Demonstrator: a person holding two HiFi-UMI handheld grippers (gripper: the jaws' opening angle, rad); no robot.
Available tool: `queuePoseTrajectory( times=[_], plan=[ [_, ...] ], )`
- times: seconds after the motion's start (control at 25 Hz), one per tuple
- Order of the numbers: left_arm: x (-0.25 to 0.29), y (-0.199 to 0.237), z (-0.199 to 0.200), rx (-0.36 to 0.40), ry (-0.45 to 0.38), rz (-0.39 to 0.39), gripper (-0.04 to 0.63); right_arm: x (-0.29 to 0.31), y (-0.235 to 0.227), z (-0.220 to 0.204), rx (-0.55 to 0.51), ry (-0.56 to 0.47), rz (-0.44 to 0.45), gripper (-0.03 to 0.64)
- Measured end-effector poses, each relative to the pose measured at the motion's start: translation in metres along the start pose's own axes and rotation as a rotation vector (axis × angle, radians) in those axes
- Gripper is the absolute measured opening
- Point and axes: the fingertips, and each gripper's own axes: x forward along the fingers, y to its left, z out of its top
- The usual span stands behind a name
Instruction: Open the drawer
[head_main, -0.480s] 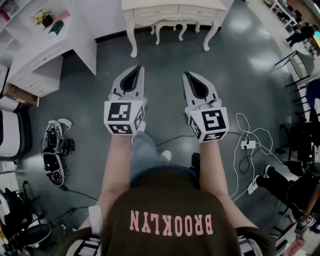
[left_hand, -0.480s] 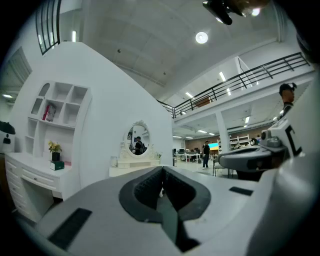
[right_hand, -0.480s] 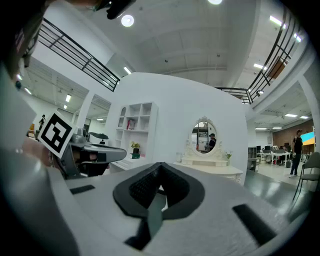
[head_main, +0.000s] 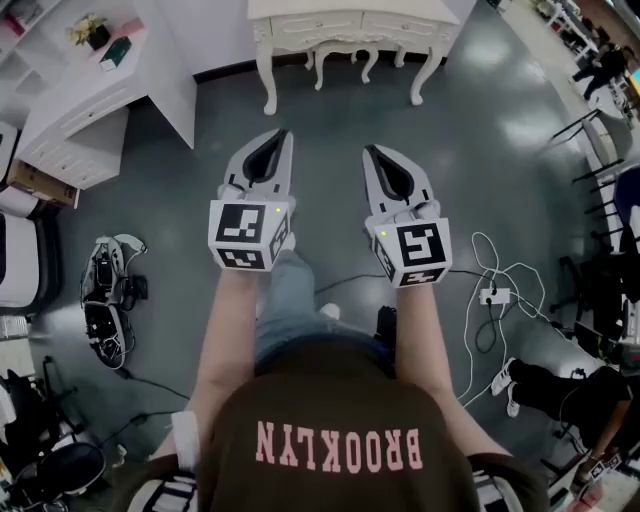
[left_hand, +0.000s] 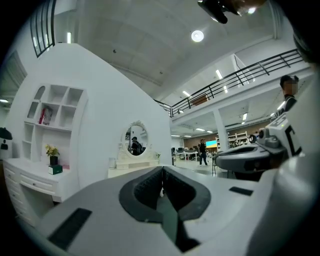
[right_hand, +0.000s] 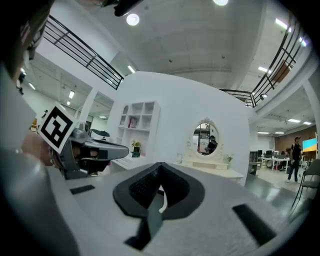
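Head view: the step in hand looks like the approach, with nothing gripped yet. The left hand-held gripper (head_main: 277, 135) and the right hand-held gripper (head_main: 371, 151) are held level and side by side over the grey floor (head_main: 480, 180). Both aim at the white desk (head_main: 350, 8) with curved legs at the top edge, and both are well apart from it. The drawer fronts (head_main: 300, 24) sit just under its top; two show, and the task does not say which is meant. Any handles are too small to make out, and the picture's edge cuts the desk top off. A side desk (head_main: 75, 130) at the left also carries drawers (so picking the legged one is my guess from where the jaws point). The next move, as I judge it, calls for stepping closer, parting one pair of jaws, closing them on a handle and pulling straight back.

Left gripper view: the jaws meet at their tips with nothing between them. Beyond them the desk stands under an oval mirror (left_hand: 135, 140), but the gripper's own body hides the drawer fronts.

Right gripper view: these jaws are also together and empty. A pale curved bit shows in the hollow behind the pads; I cannot tell what it is. The desk is far off, and its drawers are again hidden below the gripper body
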Motion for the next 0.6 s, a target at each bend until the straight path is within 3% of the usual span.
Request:
queuePoseTrajectory(
  times=[0.28, 0.6],
  plan=[
    [0.056, 0.036, -0.016, -0.006, 0.027, -0.026, 0.005, 0.057, -0.026, -0.013, 0.001, -0.001, -0.033, -0.003],
    [0.171, 0.104, -0.027, -0.031, 0.041, -0.049, 0.006, 0.175, -0.080, -0.023, 0.025, 0.015, -0.047, -0.003]
  ],
)
